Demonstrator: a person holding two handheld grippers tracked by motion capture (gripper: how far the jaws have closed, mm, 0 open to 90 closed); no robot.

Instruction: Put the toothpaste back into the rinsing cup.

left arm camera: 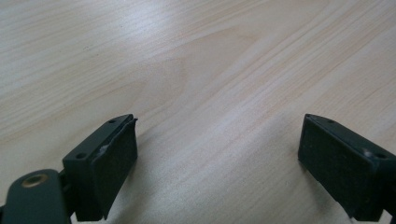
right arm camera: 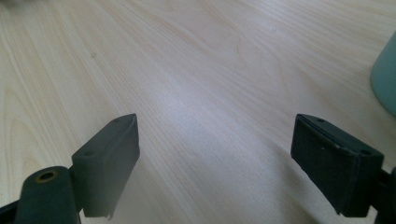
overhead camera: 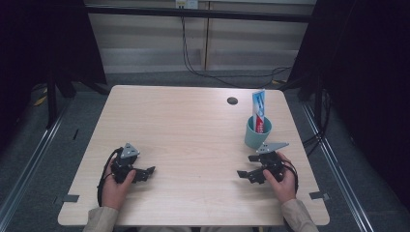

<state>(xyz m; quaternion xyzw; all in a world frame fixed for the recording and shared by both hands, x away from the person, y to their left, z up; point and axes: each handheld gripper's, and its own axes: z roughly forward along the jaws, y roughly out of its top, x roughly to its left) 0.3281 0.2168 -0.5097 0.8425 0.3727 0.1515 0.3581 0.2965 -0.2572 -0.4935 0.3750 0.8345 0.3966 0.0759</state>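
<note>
A teal cup stands at the right of the wooden table, with a red, white and blue toothpaste tube upright in it. My right gripper rests just in front of the cup, open, nothing between its jaws. The cup's edge shows at the right of the right gripper view, beyond my right gripper. My left gripper lies on the table's left front, held by a hand, open and empty. In the left gripper view my left gripper points over bare wood.
A dark round cable hole sits near the table's far edge. Cables hang behind the table. Black curtains flank both sides. Tape marks lie at the front corners.
</note>
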